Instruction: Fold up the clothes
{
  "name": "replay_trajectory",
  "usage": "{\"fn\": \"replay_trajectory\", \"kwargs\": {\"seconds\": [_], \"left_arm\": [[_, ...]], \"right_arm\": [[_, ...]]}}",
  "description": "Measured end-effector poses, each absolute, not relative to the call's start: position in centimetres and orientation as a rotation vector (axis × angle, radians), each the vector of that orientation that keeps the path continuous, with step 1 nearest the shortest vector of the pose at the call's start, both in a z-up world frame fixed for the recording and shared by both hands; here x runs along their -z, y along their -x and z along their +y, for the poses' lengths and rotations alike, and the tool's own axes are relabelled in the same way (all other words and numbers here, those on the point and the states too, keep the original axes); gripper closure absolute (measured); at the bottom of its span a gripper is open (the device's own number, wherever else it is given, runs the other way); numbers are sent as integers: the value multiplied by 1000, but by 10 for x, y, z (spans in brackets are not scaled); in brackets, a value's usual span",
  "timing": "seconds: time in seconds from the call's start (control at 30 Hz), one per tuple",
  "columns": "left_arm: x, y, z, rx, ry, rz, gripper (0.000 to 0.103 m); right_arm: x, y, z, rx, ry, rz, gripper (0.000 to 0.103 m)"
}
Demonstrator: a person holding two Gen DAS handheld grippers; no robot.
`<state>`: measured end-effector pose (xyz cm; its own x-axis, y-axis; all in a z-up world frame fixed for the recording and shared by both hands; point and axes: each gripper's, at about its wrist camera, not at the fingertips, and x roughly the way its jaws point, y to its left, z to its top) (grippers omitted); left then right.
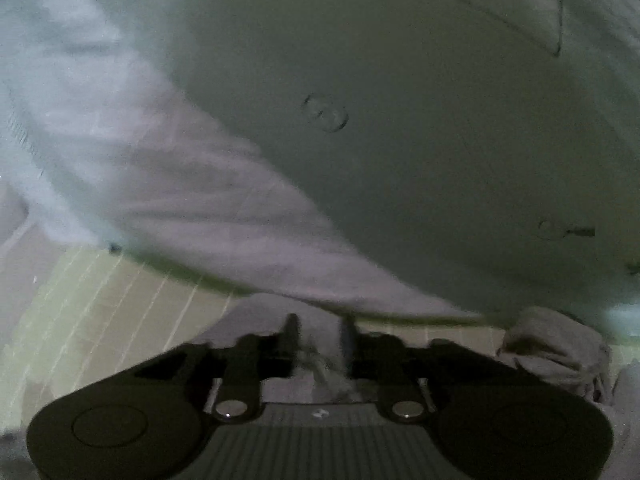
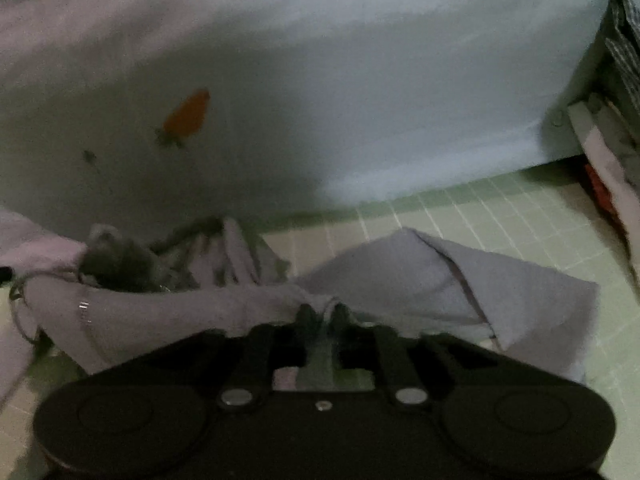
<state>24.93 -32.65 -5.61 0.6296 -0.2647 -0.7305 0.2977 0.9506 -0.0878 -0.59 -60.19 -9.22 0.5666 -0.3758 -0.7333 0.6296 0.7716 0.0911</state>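
A pale lilac-grey garment (image 1: 168,200) stretches across the left wrist view over a green gridded mat (image 1: 92,312). My left gripper (image 1: 318,332) is shut on an edge of this garment, fabric bunched between its fingers. In the right wrist view the same garment (image 2: 400,276) lies crumpled on the mat (image 2: 500,216), with a folded flap to the right and a dark gathered part (image 2: 120,260) to the left. My right gripper (image 2: 322,312) is shut on a pinch of the garment.
A large pale blue-grey surface (image 1: 420,140) with embossed marks fills the background; in the right wrist view it (image 2: 360,100) carries an orange spot (image 2: 188,114). Stacked clothes (image 2: 616,120) sit at the far right. A grey fabric bundle (image 1: 556,348) lies right of my left gripper.
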Motion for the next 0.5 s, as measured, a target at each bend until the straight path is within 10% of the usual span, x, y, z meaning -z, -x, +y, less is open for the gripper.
{"fn": "replay_trajectory", "kwargs": {"seconds": [0.07, 0.27, 0.4, 0.5], "left_arm": [[64, -227, -316, 348, -23, 874, 33], [96, -154, -294, 386, -53, 1061, 31], [111, -124, -283, 387, -46, 1130, 31], [114, -106, -279, 385, -58, 1131, 31]], "right_arm": [[96, 8, -593, 626, -401, 776, 44], [121, 13, -550, 565, -488, 860, 21], [137, 9, -524, 537, -422, 936, 23], [136, 13, -519, 524, -355, 949, 64]]}}
